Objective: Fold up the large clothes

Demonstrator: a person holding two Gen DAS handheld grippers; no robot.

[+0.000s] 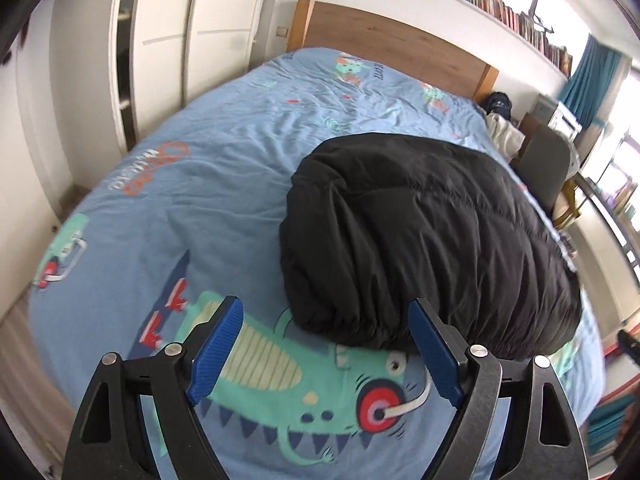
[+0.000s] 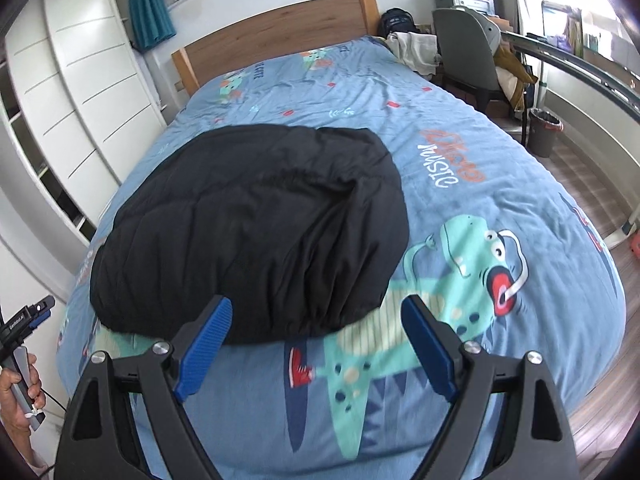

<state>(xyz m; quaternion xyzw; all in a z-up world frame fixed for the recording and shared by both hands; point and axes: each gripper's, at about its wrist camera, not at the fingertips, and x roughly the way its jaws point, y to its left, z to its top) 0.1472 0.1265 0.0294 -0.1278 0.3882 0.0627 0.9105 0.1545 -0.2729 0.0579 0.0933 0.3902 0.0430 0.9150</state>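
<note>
Left wrist: above the bed's (image 1: 168, 184) foot, looking down and toward the headboard (image 1: 392, 44), near the jacket (image 1: 420, 240).
Right wrist: similar height, facing the same headboard.
Shared: jacket, bed, headboard, chair (image 2: 468, 44).

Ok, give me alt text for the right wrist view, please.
A black padded jacket lies folded into a compact bundle on a blue dinosaur-print bed cover. The right gripper hangs open above its near edge, holding nothing.
</note>
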